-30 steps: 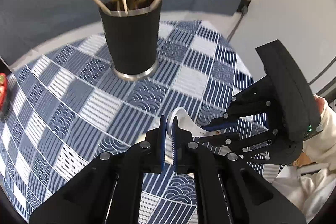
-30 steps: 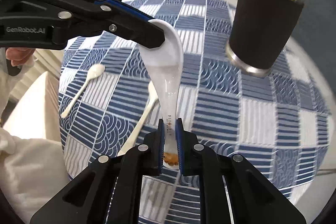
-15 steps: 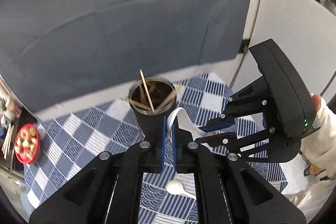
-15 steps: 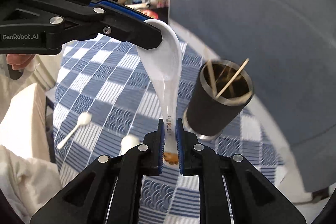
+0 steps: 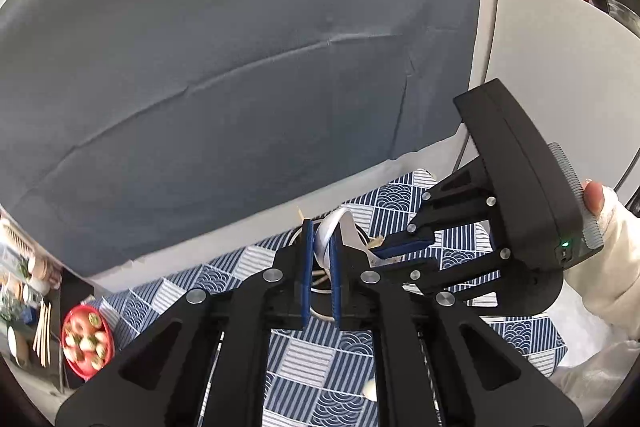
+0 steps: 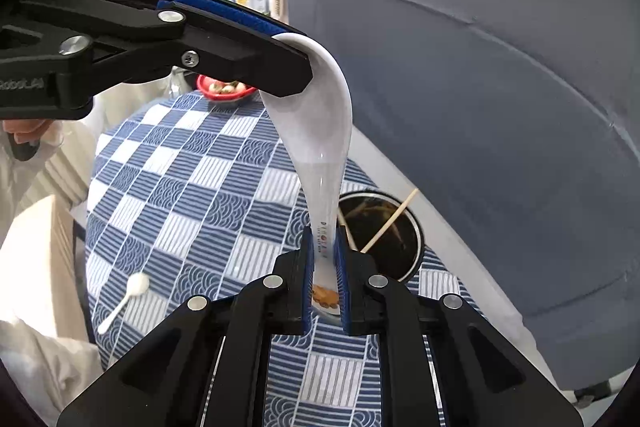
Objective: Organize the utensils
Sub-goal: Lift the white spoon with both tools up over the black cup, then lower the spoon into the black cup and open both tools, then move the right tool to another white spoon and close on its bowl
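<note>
A white ceramic soup spoon (image 6: 324,131) is held between both grippers, high above the table. My left gripper (image 5: 320,239) is shut on its bowl end (image 5: 330,227); in the right wrist view it shows as the black arm (image 6: 280,67) reaching in from the left. My right gripper (image 6: 325,251) is shut on the spoon's handle; in the left wrist view it comes in from the right (image 5: 394,251). The black utensil cup (image 6: 380,239) with several wooden chopsticks stands below, just right of the handle, mostly hidden in the left wrist view.
The round table has a blue and white checked cloth (image 6: 192,187). A small white spoon (image 6: 124,301) lies on it at the left. A red bowl of fruit (image 6: 224,91) stands at the far edge (image 5: 86,343). A grey sofa back (image 6: 480,107) rises behind.
Both grippers have lifted the soup spoon together, higher above the table. The cup now lies below and looks smaller, seen from above.
</note>
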